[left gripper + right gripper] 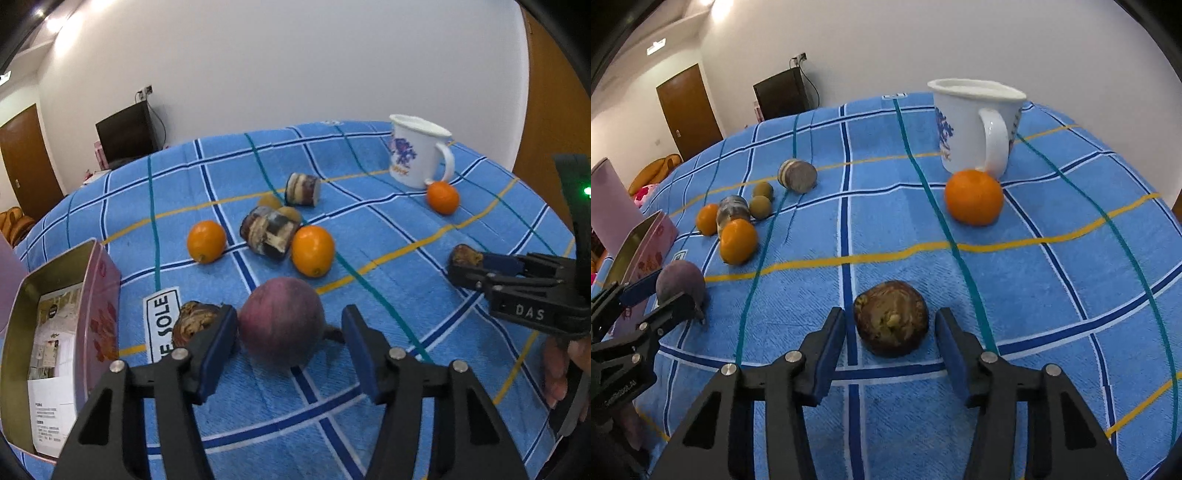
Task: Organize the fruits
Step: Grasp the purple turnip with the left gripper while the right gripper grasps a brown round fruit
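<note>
Straddling: left gripper [290, 345] half-open around the purple fruit [281, 320]; one pad touching, the other apart.
Right gripper [891, 345]: narrowed around the brown fruit [891, 318], gaps on both sides.
Handling: likely light, firm, rollable; pinch across the widest part.
Surface: soft blue checked cloth [886, 229]; tin [62, 332] at left.
Room: white walls, brown door [689, 110].

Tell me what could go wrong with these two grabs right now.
The round purple fruit touches only one pad of the left gripper, so uneven closing may roll it away. The brown fruit sits loose between the right gripper pads on soft checked cloth and could slip out.
</note>
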Motion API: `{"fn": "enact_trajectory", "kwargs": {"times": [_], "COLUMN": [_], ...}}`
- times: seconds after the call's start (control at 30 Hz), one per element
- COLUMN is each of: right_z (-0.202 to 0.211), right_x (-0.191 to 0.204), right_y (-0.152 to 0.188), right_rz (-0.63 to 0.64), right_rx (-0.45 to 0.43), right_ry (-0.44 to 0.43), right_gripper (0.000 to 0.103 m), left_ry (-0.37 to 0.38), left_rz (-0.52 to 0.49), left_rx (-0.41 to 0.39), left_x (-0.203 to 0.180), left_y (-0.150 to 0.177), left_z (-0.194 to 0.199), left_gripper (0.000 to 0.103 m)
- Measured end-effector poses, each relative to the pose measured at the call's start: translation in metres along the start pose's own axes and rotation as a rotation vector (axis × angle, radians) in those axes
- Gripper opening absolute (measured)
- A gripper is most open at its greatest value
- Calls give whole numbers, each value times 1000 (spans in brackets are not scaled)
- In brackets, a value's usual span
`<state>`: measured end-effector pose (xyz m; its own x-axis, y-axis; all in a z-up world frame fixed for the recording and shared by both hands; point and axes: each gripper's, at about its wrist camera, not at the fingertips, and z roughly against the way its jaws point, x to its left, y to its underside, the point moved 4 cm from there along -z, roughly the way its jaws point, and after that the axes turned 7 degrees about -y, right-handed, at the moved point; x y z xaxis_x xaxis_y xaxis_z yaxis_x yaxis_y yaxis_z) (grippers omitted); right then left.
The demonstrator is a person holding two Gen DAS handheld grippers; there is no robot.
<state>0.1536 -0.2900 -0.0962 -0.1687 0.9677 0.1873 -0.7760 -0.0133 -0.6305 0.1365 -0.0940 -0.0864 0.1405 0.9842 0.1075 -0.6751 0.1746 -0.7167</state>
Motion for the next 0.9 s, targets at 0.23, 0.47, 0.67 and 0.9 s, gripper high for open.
{"fn": "enact_trajectory", "kwargs": {"times": [0.23,0.47,0.67,0.9], "right_z": [0,17,26,27], "right_x": [1,2,5,7], "right_y": [-1,-1,-2,-2], "right_rz": [-4,3,19,29], "right_rx": [-7,-91,-130,-139], "right_ry": [-22,-28,-38,-37], "right_gripper": [42,42,42,42], "left_ry": [-4,48,64,65], "left_rz": [4,50,49,42], "left_rx": [-8,-62,-96,-99], "left_x": [5,13,13,11], "left_y": [0,1,2,1], "left_z": [0,14,22,22], "left_gripper": [49,46,38,39]}}
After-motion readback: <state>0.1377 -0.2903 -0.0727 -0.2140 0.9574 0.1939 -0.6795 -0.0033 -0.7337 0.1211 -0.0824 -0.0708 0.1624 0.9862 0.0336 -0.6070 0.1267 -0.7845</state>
